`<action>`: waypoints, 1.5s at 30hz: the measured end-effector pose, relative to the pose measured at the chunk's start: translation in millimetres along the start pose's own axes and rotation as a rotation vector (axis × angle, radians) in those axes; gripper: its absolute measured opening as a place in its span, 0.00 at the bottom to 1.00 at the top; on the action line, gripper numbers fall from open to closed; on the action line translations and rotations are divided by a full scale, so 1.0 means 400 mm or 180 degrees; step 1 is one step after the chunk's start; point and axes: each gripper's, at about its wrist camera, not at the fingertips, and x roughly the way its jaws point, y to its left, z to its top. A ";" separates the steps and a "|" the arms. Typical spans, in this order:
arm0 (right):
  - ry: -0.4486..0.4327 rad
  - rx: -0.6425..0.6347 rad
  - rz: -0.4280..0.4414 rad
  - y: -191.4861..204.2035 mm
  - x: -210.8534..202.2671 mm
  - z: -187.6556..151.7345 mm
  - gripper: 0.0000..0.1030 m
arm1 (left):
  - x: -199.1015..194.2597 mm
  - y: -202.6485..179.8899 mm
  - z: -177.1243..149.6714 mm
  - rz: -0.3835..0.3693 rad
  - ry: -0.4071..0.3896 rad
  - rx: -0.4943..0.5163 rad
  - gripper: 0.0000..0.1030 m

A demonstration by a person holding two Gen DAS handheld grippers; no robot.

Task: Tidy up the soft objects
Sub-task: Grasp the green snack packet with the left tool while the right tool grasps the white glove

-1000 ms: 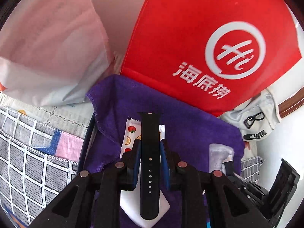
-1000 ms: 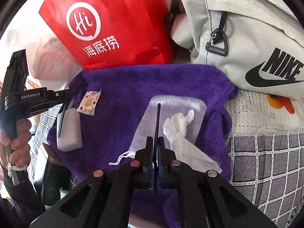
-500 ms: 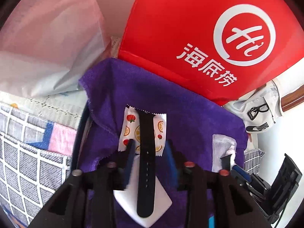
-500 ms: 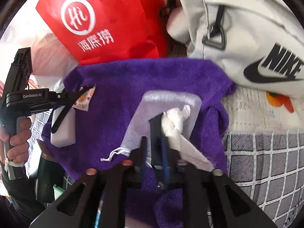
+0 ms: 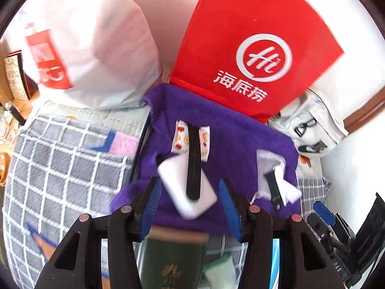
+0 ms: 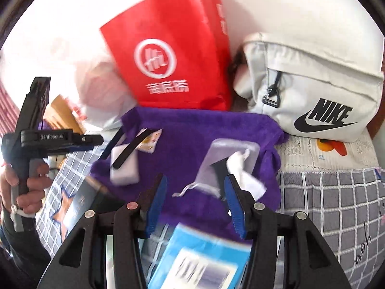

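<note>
A purple towel [image 5: 231, 144] [image 6: 192, 130] is spread on the bed. On it a black watch strap [image 5: 193, 166] [image 6: 127, 150] lies across a white block [image 5: 182, 192] [image 6: 125, 168] and a fruit-print sachet [image 5: 180, 139]. My left gripper [image 5: 190, 209] [image 6: 96, 141] hovers just behind the strap, jaws opening, its pads touching nothing. A second black strap [image 6: 217, 171] [image 5: 273, 187] rests on a translucent pouch [image 6: 231, 151] beside a white tissue [image 6: 243, 168]. My right gripper [image 6: 195, 204] [image 5: 320, 213] is above it, jaws opening, holding nothing.
A red paper bag [image 5: 252, 48] [image 6: 173, 55] stands behind the towel, with a white sports bag [image 6: 312, 91] to its right and a white plastic bag [image 5: 84, 43] to its left. Grey chequered cloth [image 5: 60, 168] covers the bed. A green booklet [image 5: 173, 260] and a blue one [image 6: 199, 262] lie near.
Both grippers have let go of their straps and opened. Both pulled back and up from the towel; the straps now lie free on the block and on the pouch.
</note>
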 end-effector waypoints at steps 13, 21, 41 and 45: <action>0.0390 -0.0287 0.0340 0.226 -0.059 -0.251 0.45 | -0.116 0.051 -0.194 -0.0175 0.0113 0.0010 0.47; 0.0581 -0.0604 0.0016 0.319 -0.064 -0.348 0.10 | -0.151 0.080 -0.295 -0.0208 0.0151 0.0054 0.47; -0.0412 -0.0313 0.0264 0.300 -0.358 -0.330 0.09 | -0.198 0.045 -0.487 -0.0243 0.0218 0.0144 0.47; -0.0436 -0.0244 0.0135 0.252 -0.398 -0.391 0.09 | -0.178 0.000 -0.524 -0.0302 0.0259 0.0173 0.47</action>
